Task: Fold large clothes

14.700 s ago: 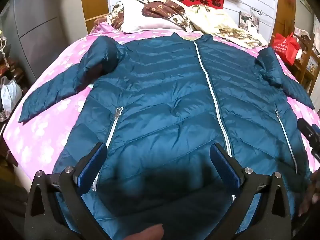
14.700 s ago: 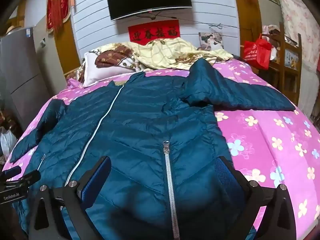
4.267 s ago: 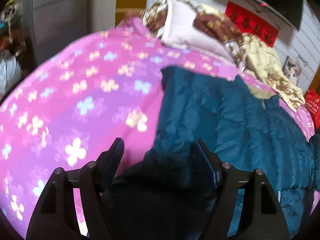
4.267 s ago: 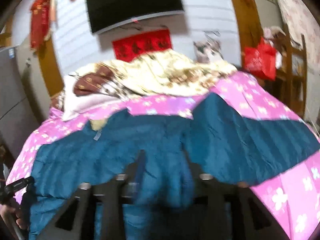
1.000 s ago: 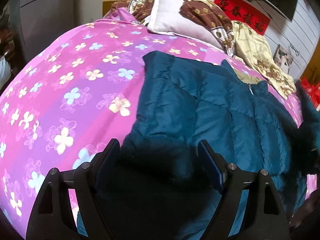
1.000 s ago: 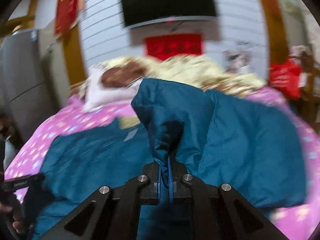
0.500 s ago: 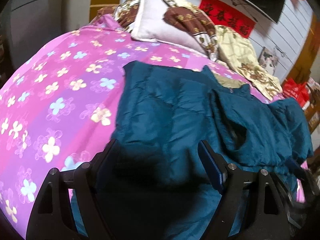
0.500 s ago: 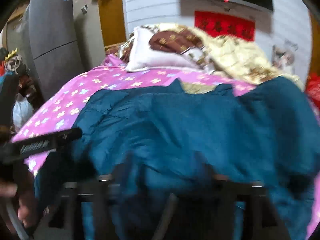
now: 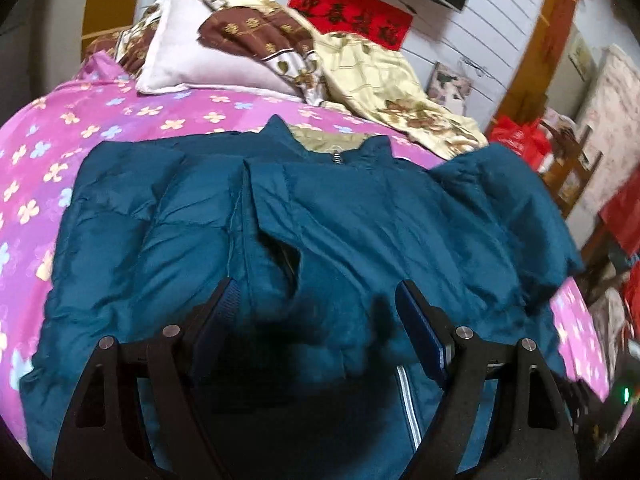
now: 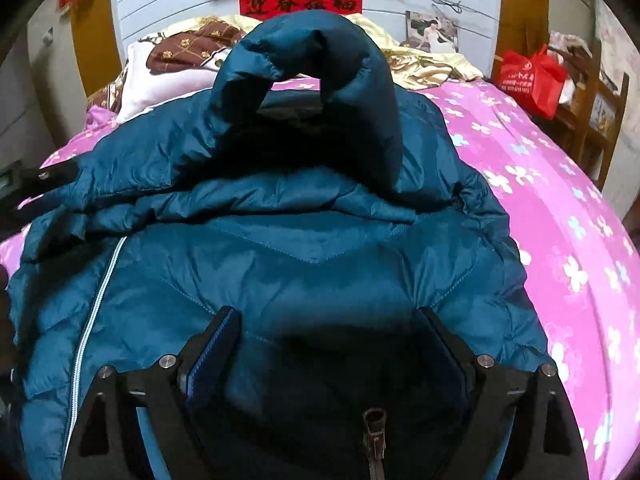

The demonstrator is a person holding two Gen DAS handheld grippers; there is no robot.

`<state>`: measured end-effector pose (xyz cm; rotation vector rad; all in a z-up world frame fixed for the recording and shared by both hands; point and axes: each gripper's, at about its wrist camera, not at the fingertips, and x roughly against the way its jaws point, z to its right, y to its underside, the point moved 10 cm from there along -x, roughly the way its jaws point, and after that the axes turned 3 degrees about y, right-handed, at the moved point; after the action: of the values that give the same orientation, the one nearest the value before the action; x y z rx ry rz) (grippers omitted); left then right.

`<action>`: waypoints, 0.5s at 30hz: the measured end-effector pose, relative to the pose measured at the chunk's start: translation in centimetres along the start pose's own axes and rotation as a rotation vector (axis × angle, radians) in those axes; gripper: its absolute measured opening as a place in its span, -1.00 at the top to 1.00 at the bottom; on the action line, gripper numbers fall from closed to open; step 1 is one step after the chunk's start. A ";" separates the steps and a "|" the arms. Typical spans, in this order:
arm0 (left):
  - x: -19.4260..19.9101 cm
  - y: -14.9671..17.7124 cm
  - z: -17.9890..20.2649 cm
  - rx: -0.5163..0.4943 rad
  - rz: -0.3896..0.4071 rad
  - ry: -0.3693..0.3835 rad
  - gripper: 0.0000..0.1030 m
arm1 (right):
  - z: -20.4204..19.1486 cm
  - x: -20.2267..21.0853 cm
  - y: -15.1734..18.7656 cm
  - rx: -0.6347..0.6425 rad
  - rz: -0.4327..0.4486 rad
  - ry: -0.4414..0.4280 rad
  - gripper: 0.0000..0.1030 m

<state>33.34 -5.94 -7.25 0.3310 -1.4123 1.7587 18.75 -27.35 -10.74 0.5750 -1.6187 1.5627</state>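
Observation:
A teal padded jacket (image 9: 360, 220) lies on the bed with both sleeves folded in over its body. In the right wrist view one sleeve (image 10: 308, 40) stands up in an arch on the jacket (image 10: 320, 264), and nothing holds it. My right gripper (image 10: 326, 320) hangs low over the jacket's front near a pocket zip pull (image 10: 374, 432). Its jaws are opening, with fabric under the gap but not pressed by the pads. My left gripper (image 9: 316, 300) stands open over the lower middle of the jacket, beside the white front zip (image 9: 406, 400), and holds nothing.
The pink flowered bedcover (image 10: 540, 184) shows bare on both sides of the jacket. A pillow (image 9: 200, 68) and a yellow quilt (image 9: 380, 80) lie at the head of the bed. A red bag (image 10: 532, 76) and wooden furniture stand at the right of the bed.
My right gripper was shut on the raised sleeve a second ago; it has let go and dropped towards the jacket's body. My left gripper swung right, from the jacket's left edge to its middle.

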 end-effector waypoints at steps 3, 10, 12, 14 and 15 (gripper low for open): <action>-1.8 0.4 -1.4 0.100 -0.040 0.019 -0.25 | -0.3 0.1 -0.1 0.031 0.004 0.030 -0.73; 0.2 -0.3 -1.1 0.099 0.017 0.061 0.88 | -0.4 -0.3 0.0 0.038 -0.006 0.040 -0.79; 1.4 -0.7 -1.4 0.104 0.049 0.052 0.89 | -0.3 -0.2 0.1 0.033 -0.007 0.033 -0.79; 3.4 -1.5 -2.3 0.116 0.099 0.026 0.89 | -0.2 -0.3 0.1 0.029 -0.009 0.029 -0.80; 4.4 -1.9 -3.0 0.124 0.124 0.008 0.90 | -0.1 -0.4 0.1 0.027 -0.010 0.026 -0.80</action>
<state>32.88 -1.29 -4.12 0.3078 -1.3457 1.9519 18.95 -27.27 -11.08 0.5743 -1.5756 1.5803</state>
